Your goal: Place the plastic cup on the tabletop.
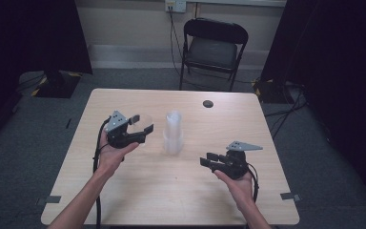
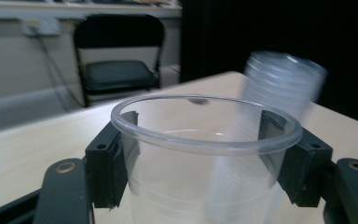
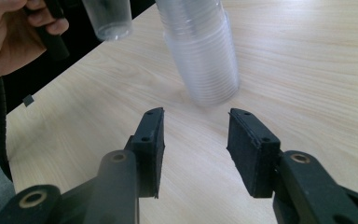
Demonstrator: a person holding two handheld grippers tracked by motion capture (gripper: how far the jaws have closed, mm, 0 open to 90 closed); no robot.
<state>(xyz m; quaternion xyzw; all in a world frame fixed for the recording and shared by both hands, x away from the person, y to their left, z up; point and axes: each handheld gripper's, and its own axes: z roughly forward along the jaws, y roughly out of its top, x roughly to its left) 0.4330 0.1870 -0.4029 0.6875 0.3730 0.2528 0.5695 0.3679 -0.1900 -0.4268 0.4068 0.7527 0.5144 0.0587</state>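
Note:
A single clear plastic cup (image 2: 205, 140) stands upright between the jaws of my left gripper (image 2: 203, 161), whose pads press its sides just under the rim. In the high view my left gripper (image 1: 142, 123) holds that cup (image 1: 145, 119) above the table, left of a tall stack of clear cups (image 1: 173, 133). The stack (image 3: 205, 51) stands on the wood in front of my right gripper (image 3: 200, 140), which is open with nothing between its pads. My right gripper (image 1: 207, 159) sits right of the stack and nearer to me.
The light wooden table (image 1: 124, 191) carries a small dark round disc (image 1: 208, 103) near its far edge. A black folding chair (image 1: 213, 47) stands behind the table, with cables on the floor around it. Dark curtains hang at both sides.

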